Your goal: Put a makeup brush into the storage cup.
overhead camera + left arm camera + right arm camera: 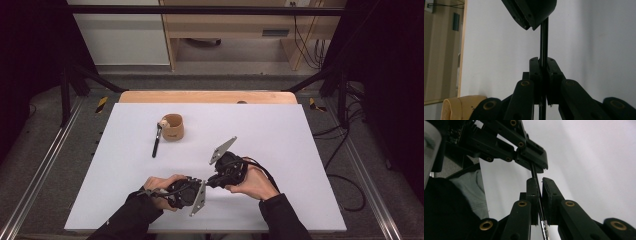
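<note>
Black thin brush handle (544, 40) bridges both tools: left tool (543, 65) and right tool (539, 185) each pinch it, near the wooden cup (173, 127), so we judge a handover.

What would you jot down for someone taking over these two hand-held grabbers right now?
Left gripper: shut on a thin black rod.
Right gripper: shut on the same rod, so both clamp it, jaws facing, low over the white table.
A tan cup sits farther back, a black brush lying touching its left side.
Done: rod shared between both.
Left: probably one gripper lets go; the goal isn't clear.
</note>
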`<state>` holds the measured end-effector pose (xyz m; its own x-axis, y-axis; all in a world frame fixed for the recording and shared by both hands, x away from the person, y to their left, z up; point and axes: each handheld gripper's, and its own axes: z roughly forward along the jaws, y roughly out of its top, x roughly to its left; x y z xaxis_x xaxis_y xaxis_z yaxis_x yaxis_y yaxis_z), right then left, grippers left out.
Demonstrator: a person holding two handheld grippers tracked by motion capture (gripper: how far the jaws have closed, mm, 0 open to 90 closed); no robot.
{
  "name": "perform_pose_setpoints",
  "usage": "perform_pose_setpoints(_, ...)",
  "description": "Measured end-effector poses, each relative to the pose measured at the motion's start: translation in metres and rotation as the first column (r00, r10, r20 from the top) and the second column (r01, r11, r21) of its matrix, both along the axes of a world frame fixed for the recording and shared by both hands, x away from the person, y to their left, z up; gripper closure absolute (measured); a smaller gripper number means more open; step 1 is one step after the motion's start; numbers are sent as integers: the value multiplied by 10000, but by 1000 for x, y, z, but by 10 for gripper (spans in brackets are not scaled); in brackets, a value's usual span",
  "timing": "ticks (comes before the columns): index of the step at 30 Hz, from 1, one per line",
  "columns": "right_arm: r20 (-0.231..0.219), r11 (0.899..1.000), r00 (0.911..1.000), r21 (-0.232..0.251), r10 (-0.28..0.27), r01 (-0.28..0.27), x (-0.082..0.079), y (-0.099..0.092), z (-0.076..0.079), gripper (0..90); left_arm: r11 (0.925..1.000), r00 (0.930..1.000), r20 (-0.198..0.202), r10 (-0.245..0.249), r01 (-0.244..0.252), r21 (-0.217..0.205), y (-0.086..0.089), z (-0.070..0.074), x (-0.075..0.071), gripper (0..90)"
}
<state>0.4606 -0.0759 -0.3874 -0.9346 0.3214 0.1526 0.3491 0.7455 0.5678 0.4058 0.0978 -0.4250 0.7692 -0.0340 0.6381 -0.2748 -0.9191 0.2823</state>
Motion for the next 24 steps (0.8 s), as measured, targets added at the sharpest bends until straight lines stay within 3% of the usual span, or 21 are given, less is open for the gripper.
perform_pose_setpoints(6,610,9963,9963,640,-609,570,1,-9,7,784,9988,9985,-377,388,-399,-277,4,-1,3,844)
perform_pose_setpoints(10,988,9880,9889,1189,-1108,989,1,-16,12,745,9953,9952,-653,730,-768,-586,7,-1,6,844)
perform_pose_setpoints(11,1270,9790,9809,1602,-1472,1262,2,-21,16,723,9924,9920,-840,941,-1001,-710,9,0,7,844)
perform_pose_setpoints(12,1355,9770,9783,1662,-1570,1337,2,-23,17,714,9924,9920,-840,941,-1001,-710,9,0,7,844)
perform_pose_setpoints(18,1621,9612,9627,2079,-2165,1811,1,-30,21,603,9786,9783,-1330,1589,-1739,-1103,13,-1,10,844)
perform_pose_setpoints(21,1678,9471,9530,2449,-2523,2076,1,-34,22,537,9720,9724,-1512,1778,-1975,-1271,15,-1,11,844)
perform_pose_setpoints(22,1678,9471,9530,2449,-2523,2076,1,-34,22,537,9720,9724,-1512,1778,-1975,-1271,15,-1,11,844)
perform_pose_setpoints(24,1752,9358,9456,2752,-2741,2202,0,-38,23,504,9621,9640,-1756,1999,-2270,-1510,17,-1,13,844)
